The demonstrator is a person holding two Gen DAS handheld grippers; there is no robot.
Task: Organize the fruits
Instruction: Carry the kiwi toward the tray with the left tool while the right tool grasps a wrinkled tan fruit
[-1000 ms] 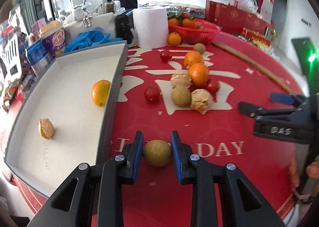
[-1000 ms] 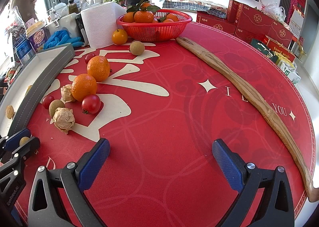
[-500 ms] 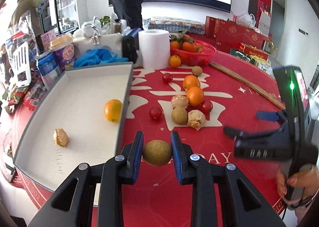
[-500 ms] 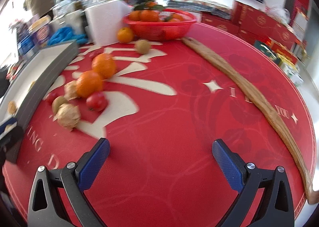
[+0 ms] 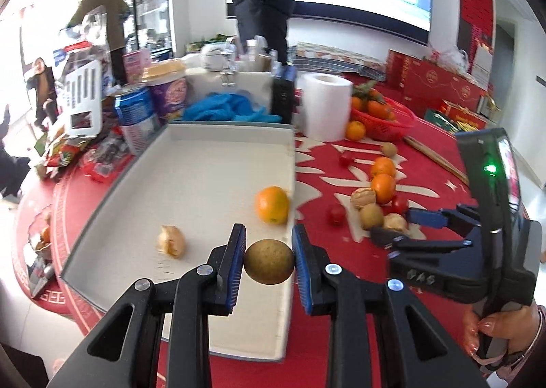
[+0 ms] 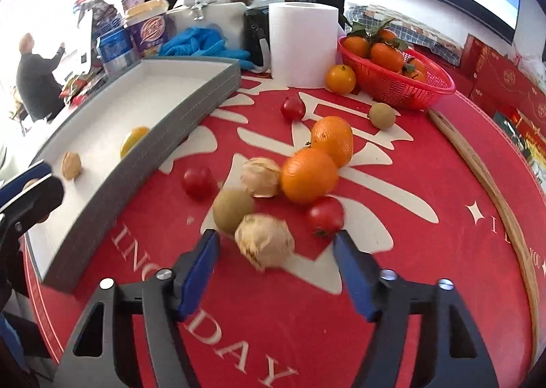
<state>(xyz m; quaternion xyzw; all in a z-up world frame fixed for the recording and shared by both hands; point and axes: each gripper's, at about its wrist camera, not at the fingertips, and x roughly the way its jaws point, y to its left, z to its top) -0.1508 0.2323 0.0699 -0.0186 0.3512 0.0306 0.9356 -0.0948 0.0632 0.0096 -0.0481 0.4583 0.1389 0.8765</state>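
My left gripper (image 5: 269, 262) is shut on a brown-green kiwi (image 5: 269, 262) and holds it above the near right part of the white tray (image 5: 204, 163). The tray holds an orange (image 5: 272, 205) and a tan walnut-like fruit (image 5: 170, 240). My right gripper (image 6: 276, 251) is open, its fingers either side of a tan papery fruit (image 6: 264, 240) on the red tablecloth. Around it lie a kiwi (image 6: 232, 209), another tan fruit (image 6: 260, 176), two oranges (image 6: 309, 175), and red tomatoes (image 6: 325, 214). The right gripper also shows in the left wrist view (image 5: 402, 229).
A red basket of oranges (image 6: 399, 81), a loose orange (image 6: 340, 78), a kiwi (image 6: 382, 115) and a paper roll (image 6: 302, 43) stand at the back. A long wooden stick (image 6: 484, 176) lies on the right. Cups, cans and blue gloves (image 6: 204, 42) crowd behind the tray.
My left gripper has lifted the kiwi and carried it left over the tray. My right gripper has moved left and forward to the fruit pile, now straddling the tan fruit.
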